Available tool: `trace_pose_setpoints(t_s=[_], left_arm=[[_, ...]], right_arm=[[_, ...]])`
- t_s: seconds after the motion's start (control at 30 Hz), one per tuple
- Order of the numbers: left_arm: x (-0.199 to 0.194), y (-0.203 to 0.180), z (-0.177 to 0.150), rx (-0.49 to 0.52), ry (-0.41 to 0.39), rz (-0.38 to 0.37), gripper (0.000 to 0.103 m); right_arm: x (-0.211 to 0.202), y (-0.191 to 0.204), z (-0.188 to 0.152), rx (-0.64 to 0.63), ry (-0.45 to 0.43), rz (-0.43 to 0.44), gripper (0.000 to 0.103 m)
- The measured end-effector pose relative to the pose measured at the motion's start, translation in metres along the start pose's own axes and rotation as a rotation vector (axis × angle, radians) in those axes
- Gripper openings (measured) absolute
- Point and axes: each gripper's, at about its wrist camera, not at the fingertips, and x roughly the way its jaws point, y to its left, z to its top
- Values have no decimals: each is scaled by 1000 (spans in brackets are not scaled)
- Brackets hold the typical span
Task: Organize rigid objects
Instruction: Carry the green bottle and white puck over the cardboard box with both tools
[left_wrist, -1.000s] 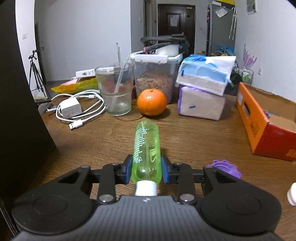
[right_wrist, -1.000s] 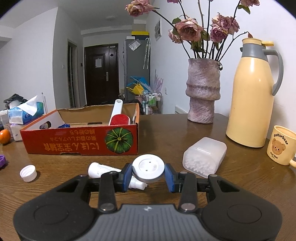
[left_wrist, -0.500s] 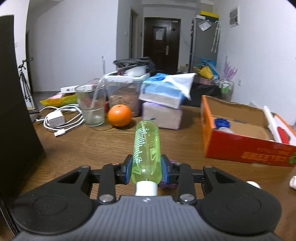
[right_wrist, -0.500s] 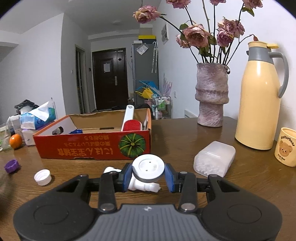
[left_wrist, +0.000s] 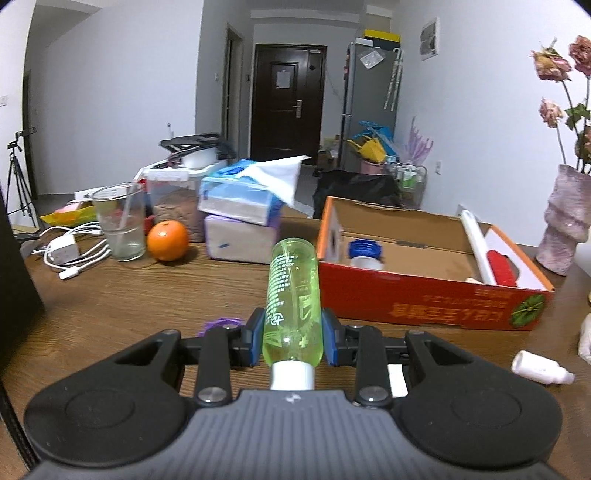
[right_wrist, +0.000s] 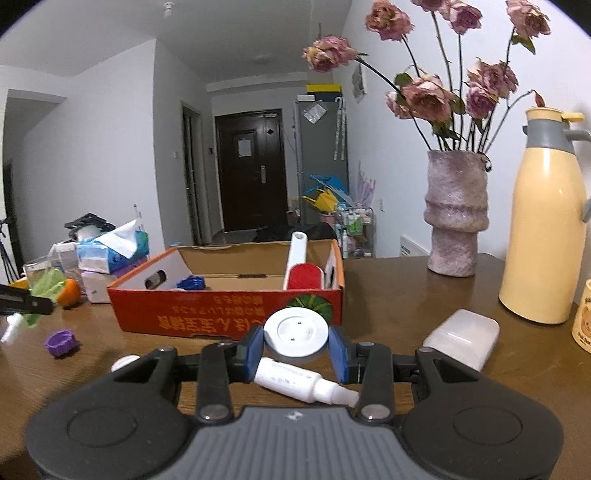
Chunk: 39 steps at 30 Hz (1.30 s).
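My left gripper (left_wrist: 293, 338) is shut on a clear green bottle (left_wrist: 293, 291) with a white cap, held above the table and pointing at the orange cardboard box (left_wrist: 424, 299). My right gripper (right_wrist: 296, 349) is shut on a round white lid (right_wrist: 296, 330), just in front of the same box (right_wrist: 221, 317). The box holds a blue cap (left_wrist: 364, 249) and a red-and-white lint roller (left_wrist: 495, 264). A small white bottle (right_wrist: 303, 380) lies on the table under my right gripper.
A purple cap (right_wrist: 61, 341) and a white cap (right_wrist: 123, 363) lie on the table left of the box. Tissue packs (left_wrist: 243, 206), an orange (left_wrist: 168, 240), a glass (left_wrist: 120, 221) and cables stand at the back left. A vase (right_wrist: 456, 221), thermos (right_wrist: 546, 229), mug and translucent container (right_wrist: 461, 339) stand right.
My left gripper has swung right with the green bottle, so the box now lies straight ahead. My right gripper has risen and moved closer to the box with the white lid.
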Motion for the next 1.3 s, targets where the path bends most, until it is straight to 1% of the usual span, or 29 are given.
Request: trace_pose_setpoints(t_s=[0.33,0.63,1.0,1.3], left_arm=[[3,-45,2,12,-4,-51,32],[13,-71,13,8,-32,-72,32],[41,-82,31,-5,-39,-69,32],[66,-92,48,-8,-56,-71,32]], right_arm=[[9,13,15,-10,-29,49,37],[31,24,26,-6,-43,71,37],[58,30,42,3,-67,85,37],[86,31,54,14,-79,77,37]])
